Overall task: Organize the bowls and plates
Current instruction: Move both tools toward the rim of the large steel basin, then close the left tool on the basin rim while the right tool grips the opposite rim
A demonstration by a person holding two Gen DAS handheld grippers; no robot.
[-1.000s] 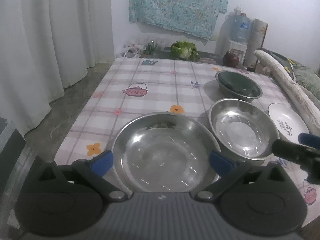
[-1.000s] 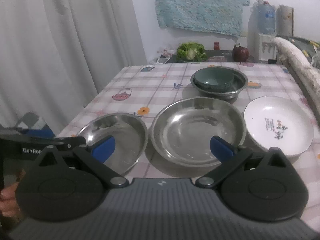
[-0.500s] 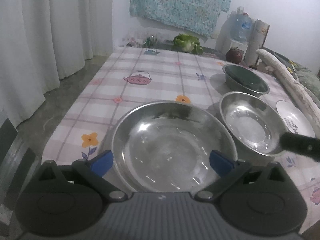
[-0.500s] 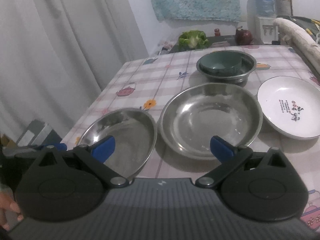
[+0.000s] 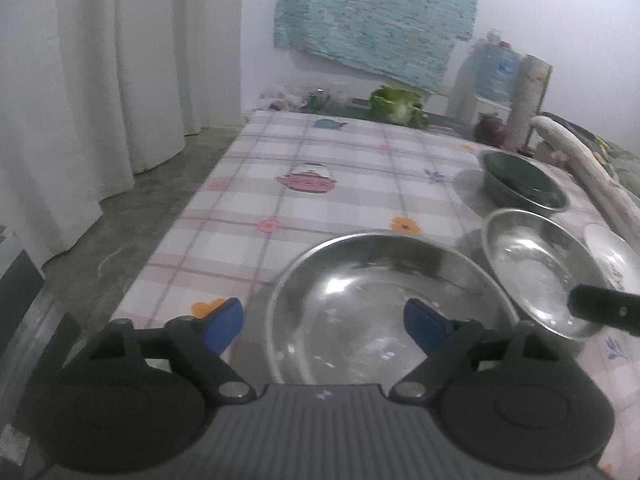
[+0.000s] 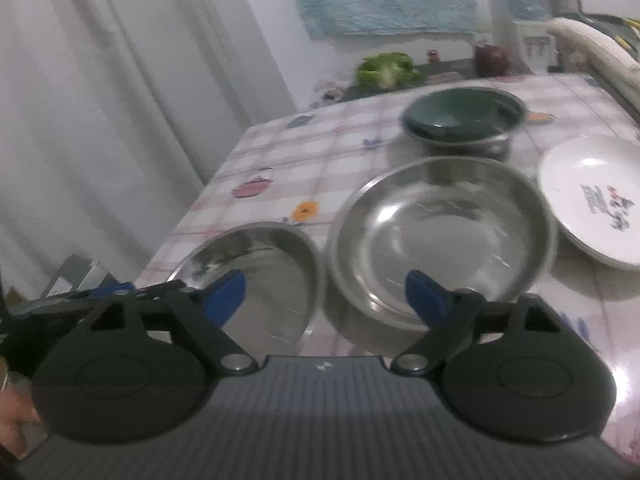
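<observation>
Two shallow steel bowls sit side by side near the table's front edge. The left steel bowl (image 5: 384,304) (image 6: 260,280) lies under my open, empty left gripper (image 5: 324,328). The right steel bowl (image 5: 536,272) (image 6: 444,236) lies ahead of my open, empty right gripper (image 6: 324,296). Behind it a dark green bowl (image 6: 444,118) sits inside a third steel bowl (image 5: 524,184) (image 6: 500,120). A white plate (image 6: 596,200) (image 5: 612,256) with a printed motif lies at the right. The right gripper's finger (image 5: 604,312) shows in the left wrist view.
The table (image 5: 320,200) has a checked cloth with flower and teapot prints. A white curtain (image 5: 100,80) hangs at the left beyond the table's edge. A cabbage (image 5: 396,108), a water bottle (image 5: 492,72) and a rolled mat (image 5: 576,160) stand at the back and right.
Both grippers have moved forward and lower toward the steel bowls, which now look larger. Both stay open and empty.
</observation>
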